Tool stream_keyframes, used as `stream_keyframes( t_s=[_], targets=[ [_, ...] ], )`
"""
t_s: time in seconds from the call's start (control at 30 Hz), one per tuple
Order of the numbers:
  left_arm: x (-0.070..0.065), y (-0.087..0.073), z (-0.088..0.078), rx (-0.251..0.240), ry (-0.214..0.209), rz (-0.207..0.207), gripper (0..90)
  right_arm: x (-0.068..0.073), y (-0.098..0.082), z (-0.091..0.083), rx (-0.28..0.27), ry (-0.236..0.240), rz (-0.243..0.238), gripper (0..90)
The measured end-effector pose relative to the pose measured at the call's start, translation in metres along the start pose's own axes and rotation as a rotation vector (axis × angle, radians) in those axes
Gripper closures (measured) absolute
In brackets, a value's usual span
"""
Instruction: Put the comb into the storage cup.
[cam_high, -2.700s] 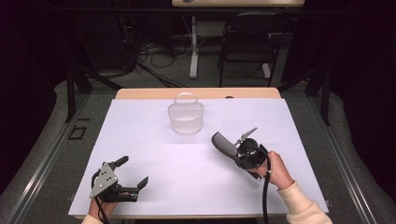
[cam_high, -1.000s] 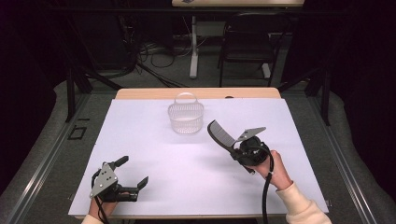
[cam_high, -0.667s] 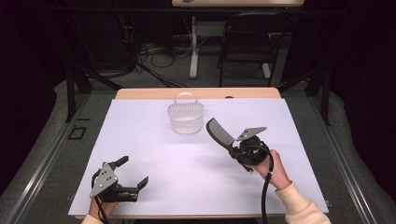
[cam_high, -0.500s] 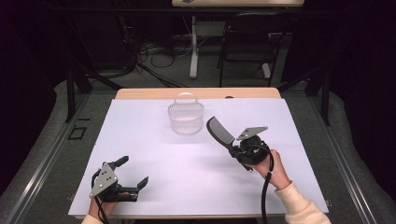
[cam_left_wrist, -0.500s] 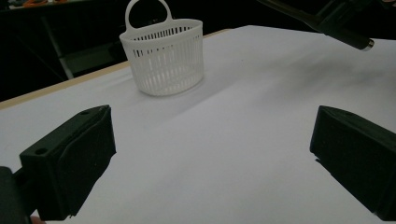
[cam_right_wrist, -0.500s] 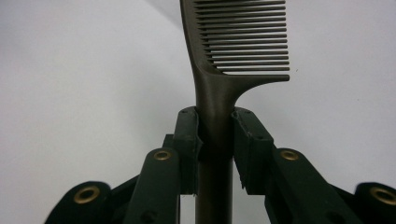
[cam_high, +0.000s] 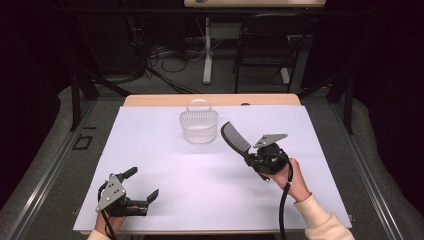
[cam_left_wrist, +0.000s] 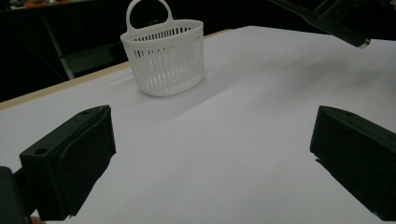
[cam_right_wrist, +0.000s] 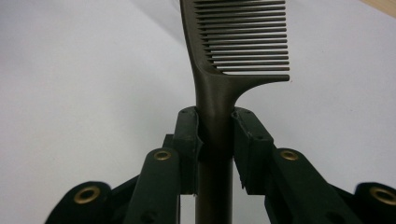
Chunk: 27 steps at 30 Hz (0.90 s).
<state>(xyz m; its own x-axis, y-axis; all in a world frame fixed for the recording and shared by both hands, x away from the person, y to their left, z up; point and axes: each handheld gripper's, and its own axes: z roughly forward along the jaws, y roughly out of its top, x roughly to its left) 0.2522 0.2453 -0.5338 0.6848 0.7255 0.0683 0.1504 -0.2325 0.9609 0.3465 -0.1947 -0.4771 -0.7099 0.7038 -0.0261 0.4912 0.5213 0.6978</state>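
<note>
Comb (cam_high: 235, 137) sits right of centre in the high view, handle pinched in the right gripper (cam_high: 252, 159), long axis slanting toward the upper left, near the white basket (cam_high: 199, 127). Left gripper (cam_high: 142, 192), lower left, stands spread over the surface (cam_high: 150, 145).

Left gripper (cam_high: 141, 186): lay low near the table's front-left corner, jaws wide apart, nothing between them.
Right gripper (cam_high: 248, 156): raised at right, jaws clamped, pointing up-left.
Right hand (cam_high: 292, 175): gripped from behind, cream sleeve.
</note>
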Motion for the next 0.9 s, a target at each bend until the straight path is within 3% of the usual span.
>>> stream_keyframes(
  t_s=[0.9],
  targets=[
    [0.000, 0.000, 0.000, 0.001, -0.001, 0.000, 0.1, 0.000, 0.024, 0.005, -0.036, 0.004, -0.018, 72.7]
  ],
)
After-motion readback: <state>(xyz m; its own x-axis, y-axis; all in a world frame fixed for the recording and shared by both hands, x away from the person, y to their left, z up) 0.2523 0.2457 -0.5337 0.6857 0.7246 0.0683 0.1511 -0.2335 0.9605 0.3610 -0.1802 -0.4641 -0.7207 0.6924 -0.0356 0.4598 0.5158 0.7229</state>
